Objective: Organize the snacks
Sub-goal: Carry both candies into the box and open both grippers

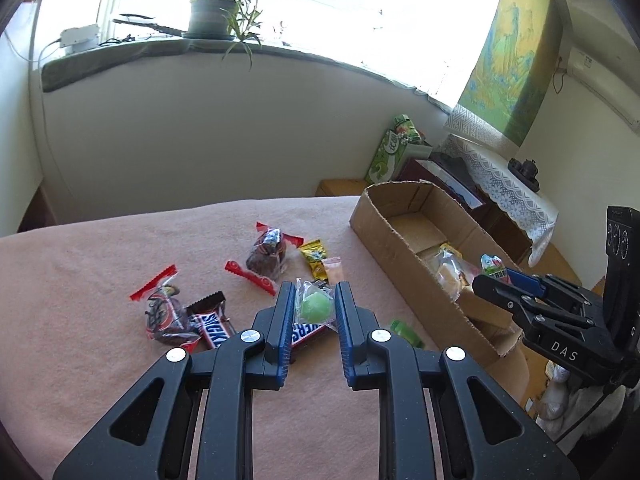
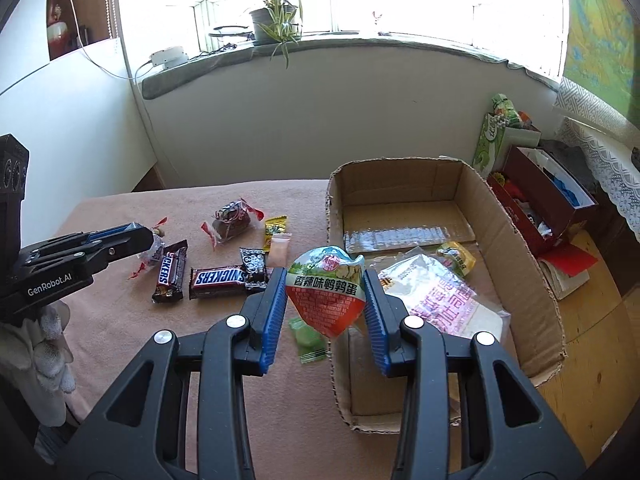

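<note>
1. The left tongs (image 1: 312,304) pinch a clear-wrapped green candy (image 1: 316,307), lifted left of the cardboard box (image 2: 532,280).
2. The right tongs (image 2: 326,292) clamp a quail-egg packet (image 2: 326,288) over the box's near-left wall.
3. Both look light and crinkly; gripping mid-body seems safest.

One brown Snickers bar (image 1: 305,332) sits half hidden behind the left fingers (image 1: 285,320), so you only get part of the logo. Window glare washes out everything past the potted green plant (image 2: 276,20).
</note>
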`<state>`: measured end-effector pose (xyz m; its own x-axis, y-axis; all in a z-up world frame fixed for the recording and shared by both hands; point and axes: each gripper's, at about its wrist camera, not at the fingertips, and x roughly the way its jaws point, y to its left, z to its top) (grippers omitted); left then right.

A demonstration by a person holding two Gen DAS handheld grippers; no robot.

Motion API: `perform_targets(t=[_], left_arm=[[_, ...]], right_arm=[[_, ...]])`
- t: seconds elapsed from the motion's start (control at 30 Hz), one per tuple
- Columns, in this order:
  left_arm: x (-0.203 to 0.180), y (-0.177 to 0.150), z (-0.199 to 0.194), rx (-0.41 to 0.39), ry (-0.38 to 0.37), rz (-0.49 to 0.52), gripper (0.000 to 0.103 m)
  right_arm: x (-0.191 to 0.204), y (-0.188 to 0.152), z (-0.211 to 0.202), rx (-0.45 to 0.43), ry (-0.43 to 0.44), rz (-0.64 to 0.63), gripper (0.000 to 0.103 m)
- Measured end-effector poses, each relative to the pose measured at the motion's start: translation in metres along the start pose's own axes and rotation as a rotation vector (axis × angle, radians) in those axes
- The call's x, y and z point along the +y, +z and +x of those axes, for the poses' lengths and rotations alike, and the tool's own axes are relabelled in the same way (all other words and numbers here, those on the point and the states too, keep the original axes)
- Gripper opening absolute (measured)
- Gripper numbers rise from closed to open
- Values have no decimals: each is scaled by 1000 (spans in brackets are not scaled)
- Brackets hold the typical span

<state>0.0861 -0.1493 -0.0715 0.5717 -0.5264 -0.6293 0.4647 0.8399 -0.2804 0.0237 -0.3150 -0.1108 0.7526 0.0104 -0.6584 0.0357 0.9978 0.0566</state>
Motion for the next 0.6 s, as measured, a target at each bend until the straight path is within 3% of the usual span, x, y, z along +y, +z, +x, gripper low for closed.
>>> perform_targets(t=[0.6], left_arm=[[-96,32,73,52,-85,149,19]], right_arm=[[-96,-8,-2,9,-135,133,39]])
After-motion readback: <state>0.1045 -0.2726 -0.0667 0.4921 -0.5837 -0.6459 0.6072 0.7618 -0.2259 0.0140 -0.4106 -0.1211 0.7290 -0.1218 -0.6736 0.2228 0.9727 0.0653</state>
